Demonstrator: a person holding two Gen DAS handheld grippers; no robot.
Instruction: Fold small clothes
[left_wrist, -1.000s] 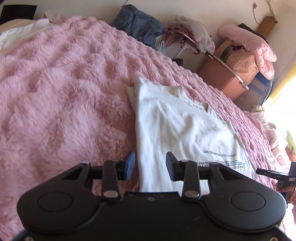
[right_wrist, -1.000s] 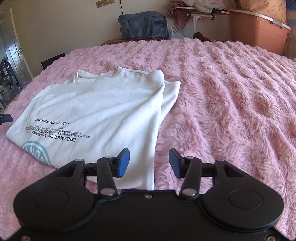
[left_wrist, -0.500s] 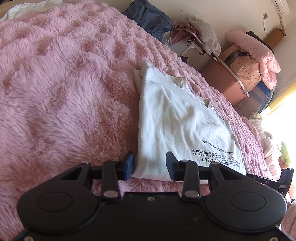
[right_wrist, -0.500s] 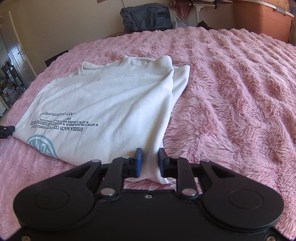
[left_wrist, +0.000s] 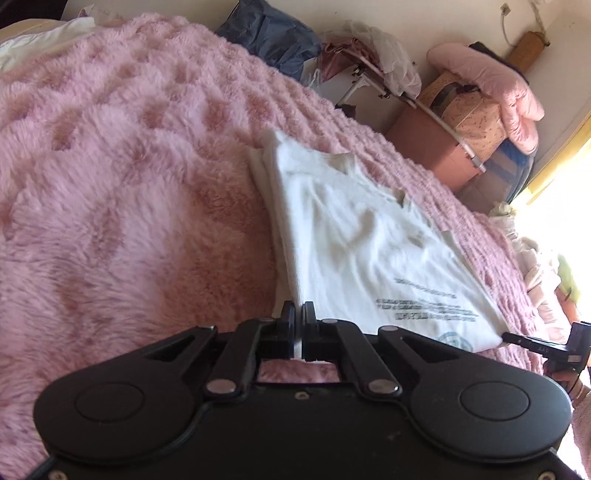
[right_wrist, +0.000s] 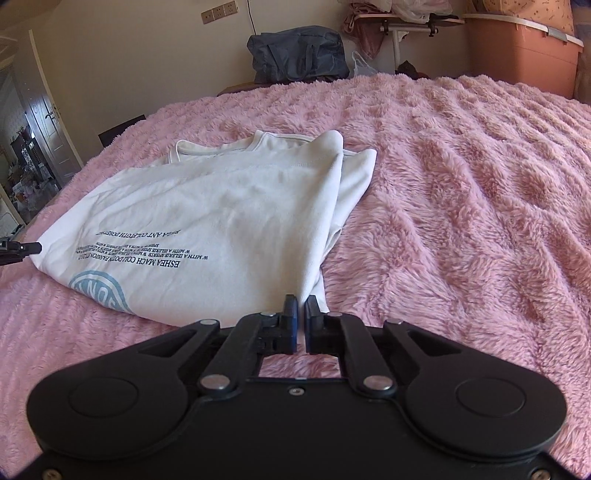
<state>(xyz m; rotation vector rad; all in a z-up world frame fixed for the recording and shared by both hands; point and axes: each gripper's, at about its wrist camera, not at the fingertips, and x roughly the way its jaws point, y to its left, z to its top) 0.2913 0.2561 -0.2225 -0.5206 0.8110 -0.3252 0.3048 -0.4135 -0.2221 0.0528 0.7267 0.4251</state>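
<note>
A white T-shirt (left_wrist: 362, 243) with dark print and a blue round logo lies partly folded on the pink fluffy blanket (left_wrist: 110, 206). It also shows in the right wrist view (right_wrist: 207, 229). My left gripper (left_wrist: 298, 314) is shut on one bottom hem corner of the shirt. My right gripper (right_wrist: 300, 308) is shut on the other bottom hem corner. The right gripper's tip also shows at the far right of the left wrist view (left_wrist: 517, 338), touching the shirt's corner. The left gripper's tip shows at the left edge of the right wrist view (right_wrist: 22, 248).
A dark blue bag (right_wrist: 299, 55) sits past the bed's far edge. A pink storage box (right_wrist: 521, 51), a rack with clothes (left_wrist: 373, 62) and a pink quilt (left_wrist: 495, 88) stand along the wall. A door (right_wrist: 48, 122) is at the left.
Both grippers have closed from open onto the shirt's bottom hem corners. The left gripper closed after the right one, which was nearly shut half a second ago.
</note>
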